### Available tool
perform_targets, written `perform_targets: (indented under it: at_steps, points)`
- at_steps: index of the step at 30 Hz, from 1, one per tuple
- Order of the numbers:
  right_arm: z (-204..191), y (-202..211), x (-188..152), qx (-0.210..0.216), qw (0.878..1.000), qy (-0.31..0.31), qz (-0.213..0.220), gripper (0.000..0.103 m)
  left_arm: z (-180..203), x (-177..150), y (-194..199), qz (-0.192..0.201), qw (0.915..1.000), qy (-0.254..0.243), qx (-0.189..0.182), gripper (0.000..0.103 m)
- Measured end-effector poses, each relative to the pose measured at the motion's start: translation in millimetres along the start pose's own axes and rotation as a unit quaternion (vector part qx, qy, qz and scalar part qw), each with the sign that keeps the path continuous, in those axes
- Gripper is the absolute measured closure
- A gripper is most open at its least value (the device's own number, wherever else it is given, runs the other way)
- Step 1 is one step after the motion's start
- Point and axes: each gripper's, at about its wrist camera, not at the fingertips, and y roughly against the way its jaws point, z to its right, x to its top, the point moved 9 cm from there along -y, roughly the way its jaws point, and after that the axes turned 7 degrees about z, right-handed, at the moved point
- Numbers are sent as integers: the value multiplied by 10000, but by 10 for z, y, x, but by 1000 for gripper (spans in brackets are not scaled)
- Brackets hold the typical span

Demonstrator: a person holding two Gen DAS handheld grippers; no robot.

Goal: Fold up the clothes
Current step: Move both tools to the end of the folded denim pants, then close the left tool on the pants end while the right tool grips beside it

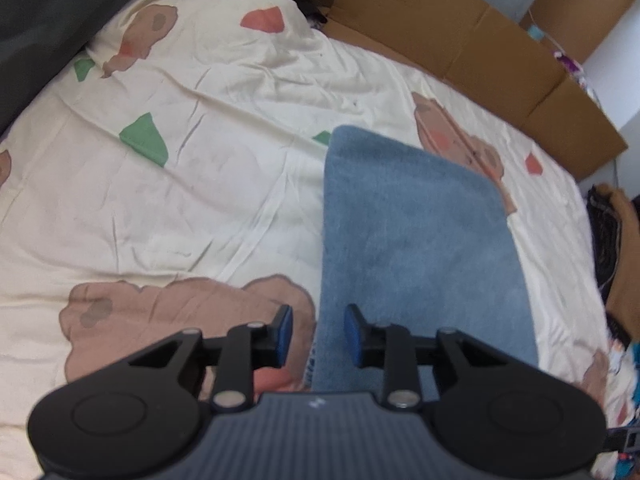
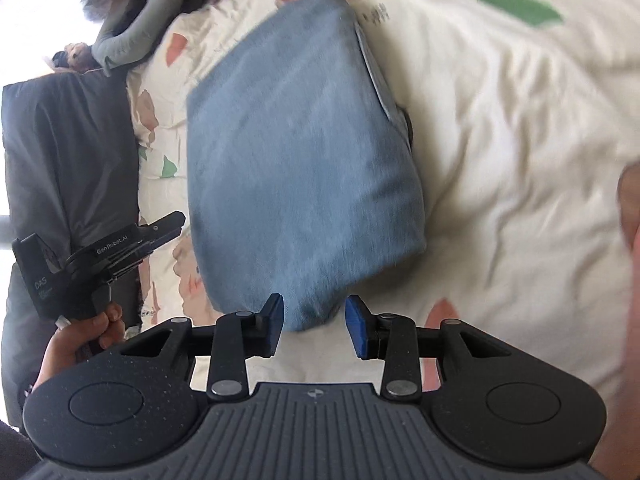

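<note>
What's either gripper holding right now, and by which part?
Nothing, as far as the views show. The left gripper and right gripper both show a gap between the fingers, hovering at the near edge of the folded blue fleecy cloth, unclamped.

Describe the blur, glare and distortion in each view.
Left wrist: mostly sharp, fisheye bends the cardboard box edge, soft even light. Right wrist: motion-smeared blue garment and bedsheet, window glare blown out upper left.
</note>
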Motion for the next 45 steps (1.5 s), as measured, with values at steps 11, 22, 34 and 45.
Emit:
perform_targets:
  at_steps: [11, 22, 34, 45]
  points:
    - [45, -36, 708, -705, 9933, 681, 607, 55, -119, -120, -302, 11, 9979, 471, -442, 62]
    - [-42, -573, 1281, -1017, 9865, 1112, 639, 50, -211, -166, -519, -28, 9947, 696, -753, 59]
    - [150, -902, 1340, -710, 9900, 1026, 658, 43, -274, -133, -510, 79, 9843, 1140, -1344, 58]
    - [198, -977, 1236, -207, 9969, 673, 345, 43, -48, -61, -584, -88, 9852, 696, -1565, 58]
